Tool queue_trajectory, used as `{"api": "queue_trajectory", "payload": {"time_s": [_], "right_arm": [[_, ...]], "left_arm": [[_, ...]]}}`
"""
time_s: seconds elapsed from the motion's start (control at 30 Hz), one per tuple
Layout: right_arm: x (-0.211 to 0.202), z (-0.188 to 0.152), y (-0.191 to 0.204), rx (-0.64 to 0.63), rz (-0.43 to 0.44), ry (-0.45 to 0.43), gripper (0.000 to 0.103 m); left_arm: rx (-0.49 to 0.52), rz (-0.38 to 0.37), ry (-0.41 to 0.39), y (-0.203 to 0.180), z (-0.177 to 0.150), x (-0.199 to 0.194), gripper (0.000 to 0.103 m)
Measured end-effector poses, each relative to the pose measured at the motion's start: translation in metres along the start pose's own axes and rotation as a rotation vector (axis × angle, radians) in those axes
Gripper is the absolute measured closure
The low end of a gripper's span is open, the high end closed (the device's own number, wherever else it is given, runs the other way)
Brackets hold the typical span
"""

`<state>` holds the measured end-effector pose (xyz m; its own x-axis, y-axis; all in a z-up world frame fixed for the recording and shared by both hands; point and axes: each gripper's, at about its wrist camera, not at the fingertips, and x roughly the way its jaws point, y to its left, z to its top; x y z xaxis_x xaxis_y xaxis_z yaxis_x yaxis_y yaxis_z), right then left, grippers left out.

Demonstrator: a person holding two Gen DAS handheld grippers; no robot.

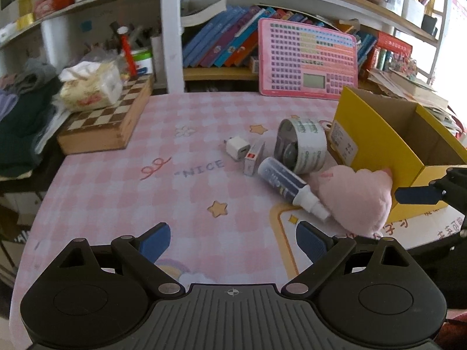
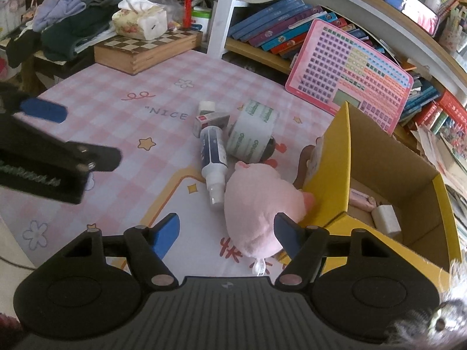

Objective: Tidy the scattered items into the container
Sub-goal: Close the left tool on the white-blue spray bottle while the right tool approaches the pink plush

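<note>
A yellow cardboard box (image 1: 376,148) stands open at the table's right; in the right wrist view (image 2: 335,175) it holds a pink packet (image 2: 362,199) and a white block (image 2: 385,218). A pink plush (image 1: 354,197) (image 2: 259,207) lies against the box. Beside it lie a spray bottle (image 1: 287,183) (image 2: 214,160), a tape roll (image 1: 303,145) (image 2: 252,132), a small red-and-white box (image 1: 253,156) (image 2: 211,121) and a white charger (image 1: 238,147) (image 2: 207,105). My left gripper (image 1: 233,243) is open and empty above the table. My right gripper (image 2: 226,232) is open, its right finger touching the plush.
A wooden chessboard box (image 1: 108,122) with a tissue pack (image 1: 90,84) sits at the back left beside piled clothes (image 1: 23,110). A pink keyboard toy (image 1: 309,58) leans against the bookshelf (image 1: 221,40) behind the table. The pink checked tablecloth (image 1: 146,192) covers the table.
</note>
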<state>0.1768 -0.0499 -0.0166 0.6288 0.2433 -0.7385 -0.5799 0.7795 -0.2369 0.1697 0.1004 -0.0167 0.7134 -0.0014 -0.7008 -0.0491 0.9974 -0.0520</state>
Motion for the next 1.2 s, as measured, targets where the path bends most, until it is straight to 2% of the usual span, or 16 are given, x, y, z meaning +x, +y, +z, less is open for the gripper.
{"api": "queue_trajectory", "payload": {"time_s": [0.13,0.23,0.3,0.43,0.57,0.83,0.93,1.1,1.2], "right_arm": [[0.003,0.002,0.006,-0.080,-0.040,-0.029,0.034],[0.007,0.003,0.009,-0.121,-0.040,-0.030,0.034],[0.010,0.005,0.009,-0.133,-0.033,-0.027,0.034],[0.013,0.008,0.007,-0.141,-0.026,-0.025,0.034],[0.014,0.010,0.005,-0.145,-0.023,-0.023,0.034],[0.015,0.012,0.010,-0.232,-0.043,-0.049,0.034],[0.021,0.014,0.009,-0.252,-0.048,-0.032,0.034],[0.031,0.014,0.010,-0.293,-0.059,0.004,0.034],[0.035,0.014,0.011,-0.309,-0.057,0.015,0.034]], "left_arm": [[-0.047,-0.048,0.014,0.004,0.019,0.020,0.009],[-0.109,-0.076,0.033,0.009,0.033,0.042,0.010],[-0.107,-0.082,0.047,0.007,0.040,0.057,0.011],[-0.080,-0.105,0.096,-0.004,0.048,0.086,0.019],[-0.069,-0.110,0.153,-0.015,0.049,0.112,0.032],[-0.144,-0.154,0.163,-0.022,0.062,0.126,0.041],[-0.187,-0.183,0.180,-0.022,0.063,0.128,0.052],[-0.203,-0.209,0.195,-0.029,0.066,0.133,0.052],[-0.206,-0.194,0.215,-0.030,0.066,0.144,0.052]]}}
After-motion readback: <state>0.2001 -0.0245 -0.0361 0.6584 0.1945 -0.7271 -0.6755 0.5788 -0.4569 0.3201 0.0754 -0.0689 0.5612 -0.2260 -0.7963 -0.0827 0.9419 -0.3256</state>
